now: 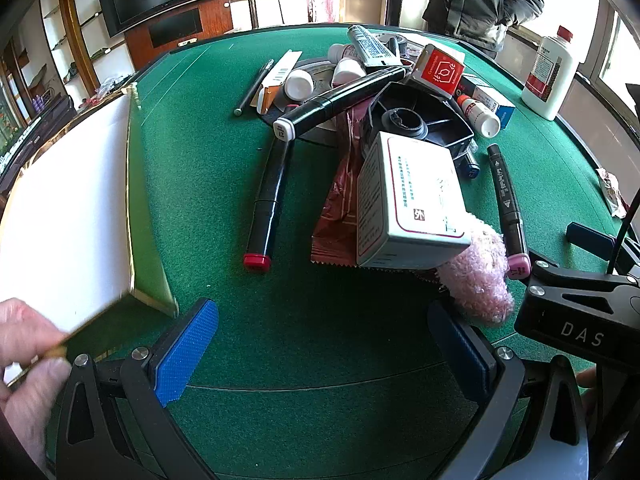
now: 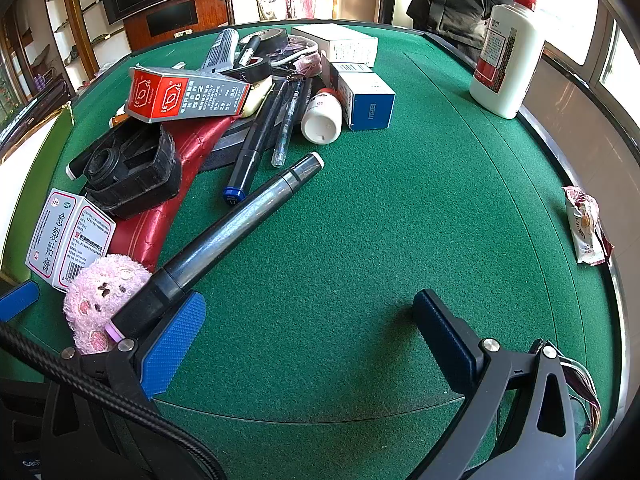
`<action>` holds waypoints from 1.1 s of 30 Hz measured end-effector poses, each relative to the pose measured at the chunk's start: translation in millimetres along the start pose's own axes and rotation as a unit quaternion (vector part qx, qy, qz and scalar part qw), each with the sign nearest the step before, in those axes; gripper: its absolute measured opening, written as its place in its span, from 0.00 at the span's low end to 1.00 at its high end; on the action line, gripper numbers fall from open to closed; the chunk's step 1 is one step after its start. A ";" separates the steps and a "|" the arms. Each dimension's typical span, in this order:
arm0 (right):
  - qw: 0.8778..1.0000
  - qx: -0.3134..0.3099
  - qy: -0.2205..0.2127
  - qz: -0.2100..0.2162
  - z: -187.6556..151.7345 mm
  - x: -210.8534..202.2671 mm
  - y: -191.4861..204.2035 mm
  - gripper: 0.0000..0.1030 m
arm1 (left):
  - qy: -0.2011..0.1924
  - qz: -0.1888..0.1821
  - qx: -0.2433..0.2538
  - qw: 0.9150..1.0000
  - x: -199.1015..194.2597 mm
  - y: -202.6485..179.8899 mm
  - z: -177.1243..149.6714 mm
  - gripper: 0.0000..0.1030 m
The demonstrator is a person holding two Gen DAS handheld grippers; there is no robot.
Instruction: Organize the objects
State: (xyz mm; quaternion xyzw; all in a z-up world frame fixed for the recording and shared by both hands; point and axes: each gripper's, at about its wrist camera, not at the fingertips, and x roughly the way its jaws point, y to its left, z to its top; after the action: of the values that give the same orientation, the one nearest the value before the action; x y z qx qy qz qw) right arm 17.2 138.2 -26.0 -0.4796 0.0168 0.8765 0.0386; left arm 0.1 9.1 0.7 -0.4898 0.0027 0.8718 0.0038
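On the green table the clutter heaps from my ten to twelve o'clock. My right gripper is nearer the job: its fingers are spread and empty, and the pink-capped marker lies just beside the left pad, long axis running toward one o'clock. It may be touching; I can't tell. The left gripper is likewise spread, holding nothing.
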 end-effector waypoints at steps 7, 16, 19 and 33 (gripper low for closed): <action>1.000 0.000 0.000 0.000 0.1 0.2 -0.2 1.00 | 0.000 0.000 0.000 1.000 0.3 0.8 0.1 0.99; 1.000 0.000 0.000 0.000 0.1 0.2 -0.2 1.00 | 0.000 0.000 0.000 1.000 0.2 0.1 0.1 0.99; 1.000 0.000 -0.001 0.000 0.0 -0.3 0.1 1.00 | 0.000 0.000 0.000 1.000 0.3 0.8 0.1 0.99; 1.000 0.001 -0.001 0.000 -1.9 -1.6 -1.4 1.00 | 0.003 -0.007 -0.002 1.000 -3.1 12.5 -1.6 0.98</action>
State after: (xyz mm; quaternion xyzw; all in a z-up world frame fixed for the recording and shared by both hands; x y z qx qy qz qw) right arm 19.9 139.4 -25.7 -0.4783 0.0179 0.8772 0.0393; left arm 3.0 -3.5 2.6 -0.4920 -0.0026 0.8705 0.0093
